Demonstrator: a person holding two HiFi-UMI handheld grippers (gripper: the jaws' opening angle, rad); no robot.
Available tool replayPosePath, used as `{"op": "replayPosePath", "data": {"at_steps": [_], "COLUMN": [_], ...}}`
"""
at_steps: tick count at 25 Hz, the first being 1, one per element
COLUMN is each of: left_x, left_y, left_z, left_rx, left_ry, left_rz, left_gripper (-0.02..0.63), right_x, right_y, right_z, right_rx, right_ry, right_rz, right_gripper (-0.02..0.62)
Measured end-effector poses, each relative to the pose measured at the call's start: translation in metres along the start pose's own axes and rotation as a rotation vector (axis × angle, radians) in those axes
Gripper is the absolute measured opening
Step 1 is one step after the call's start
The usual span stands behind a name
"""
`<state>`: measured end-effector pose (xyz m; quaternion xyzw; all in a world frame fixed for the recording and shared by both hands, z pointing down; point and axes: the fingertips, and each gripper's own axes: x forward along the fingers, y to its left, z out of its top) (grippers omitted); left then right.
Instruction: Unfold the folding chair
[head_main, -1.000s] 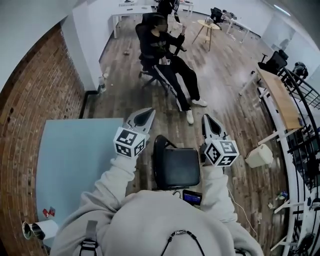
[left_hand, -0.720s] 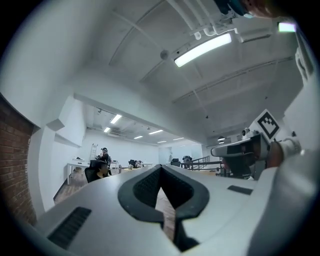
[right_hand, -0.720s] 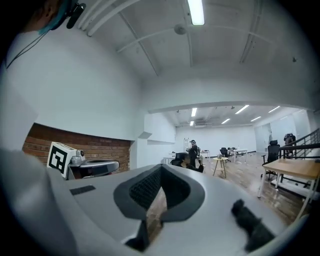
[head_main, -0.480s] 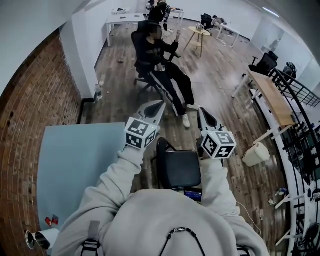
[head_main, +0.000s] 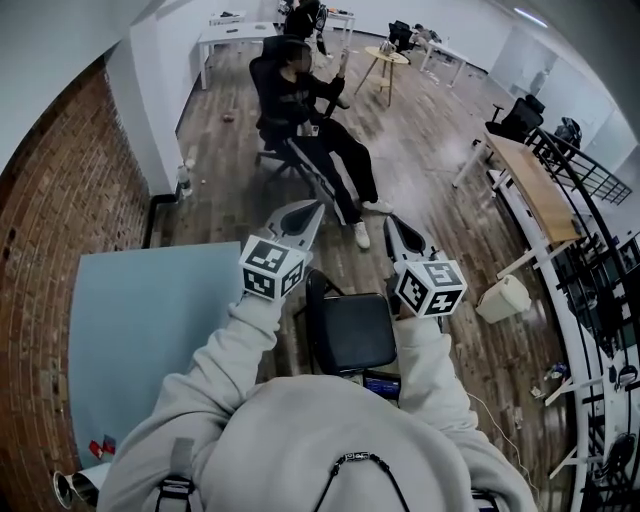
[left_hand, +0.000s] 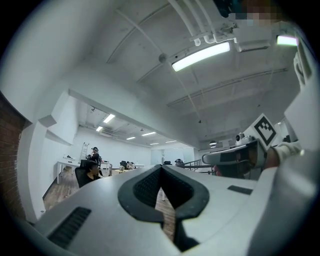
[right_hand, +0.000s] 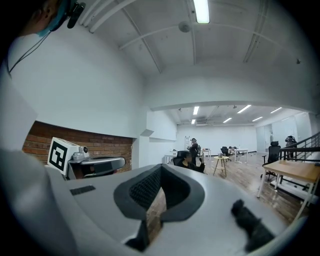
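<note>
Between the person's two grey sleeves stands one black folding chair (head_main: 350, 332), its padded square seat facing up in a thin dark frame. The two claws are held just above and beyond it. The left claw (head_main: 312, 210) and the right claw (head_main: 392, 223) are both closed on nothing. A smooth pale-blue bench (head_main: 140, 320) lies on the left, against a brick wall (head_main: 60, 190). Farther across the wood-plank floor (head_main: 440, 190), one person (head_main: 300, 100) sits.

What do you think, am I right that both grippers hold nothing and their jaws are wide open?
Not quite. The left gripper and the right gripper do hold nothing, but their jaws are shut, not wide open. The left gripper view and the right gripper view each show them closed together.
</note>
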<state>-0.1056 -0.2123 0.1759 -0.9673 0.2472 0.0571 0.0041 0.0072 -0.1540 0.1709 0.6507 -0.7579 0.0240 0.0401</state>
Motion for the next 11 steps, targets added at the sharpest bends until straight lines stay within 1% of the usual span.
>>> {"op": "replayPosePath", "data": {"at_steps": [6, 11], "left_x": [0.004, 0.012], "left_y": [-0.005, -0.007], "left_z": [-0.002, -0.001], "left_rx": [0.005, 0.009], "left_ry": [0.001, 0.001], "left_rz": [-0.025, -0.025], "left_gripper": [0.005, 0.005], "right_x": [0.002, 0.004], "right_y": [0.002, -0.005], "right_z": [-0.001, -0.003], "right_rx": [-0.014, -0.005], "right_ry": [0.003, 0.006], "right_rz": [-0.011, -0.007], "right_gripper": [0.005, 0.005]}}
